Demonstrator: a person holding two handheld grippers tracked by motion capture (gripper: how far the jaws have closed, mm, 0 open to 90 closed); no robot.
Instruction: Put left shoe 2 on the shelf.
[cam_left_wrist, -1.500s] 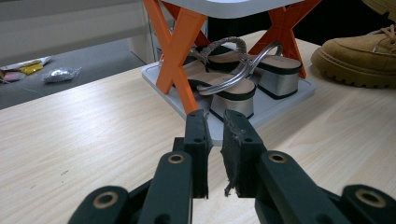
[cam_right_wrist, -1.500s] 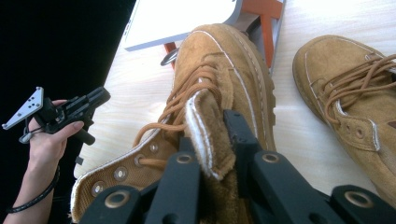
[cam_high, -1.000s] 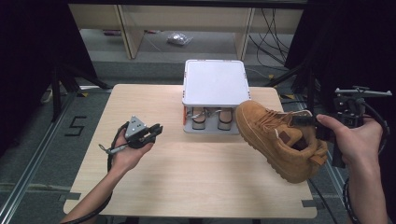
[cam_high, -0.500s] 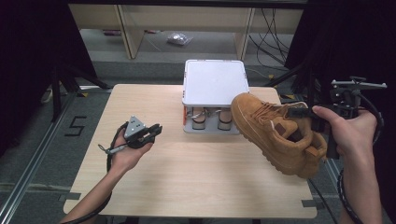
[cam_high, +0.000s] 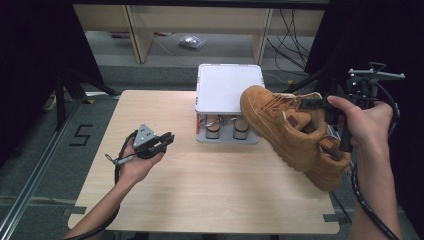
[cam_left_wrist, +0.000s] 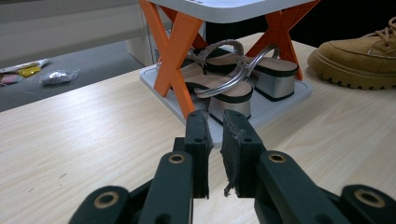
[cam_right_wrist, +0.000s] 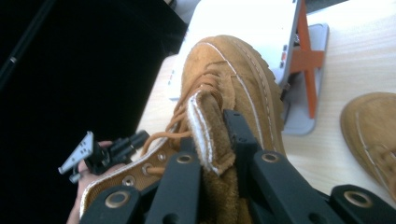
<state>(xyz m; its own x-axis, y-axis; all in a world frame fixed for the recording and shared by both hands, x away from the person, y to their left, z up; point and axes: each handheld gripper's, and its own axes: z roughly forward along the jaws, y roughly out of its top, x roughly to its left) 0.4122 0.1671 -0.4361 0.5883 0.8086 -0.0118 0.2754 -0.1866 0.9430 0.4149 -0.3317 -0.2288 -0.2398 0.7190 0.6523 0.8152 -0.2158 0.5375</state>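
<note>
Two boots in play: your right gripper pinches lifted boot by tongue only, above table's right side beside shoe rack. Left gripper nearly closed, empty. Risk: tongue slips, boot swings, clips rack.

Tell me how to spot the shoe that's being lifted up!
Find the white shoe rack at the table's far edge. Just right of it, the right hand-held gripper pinches a tan boot by its tongue. It hangs in the air; its twin lies on the table.
</note>
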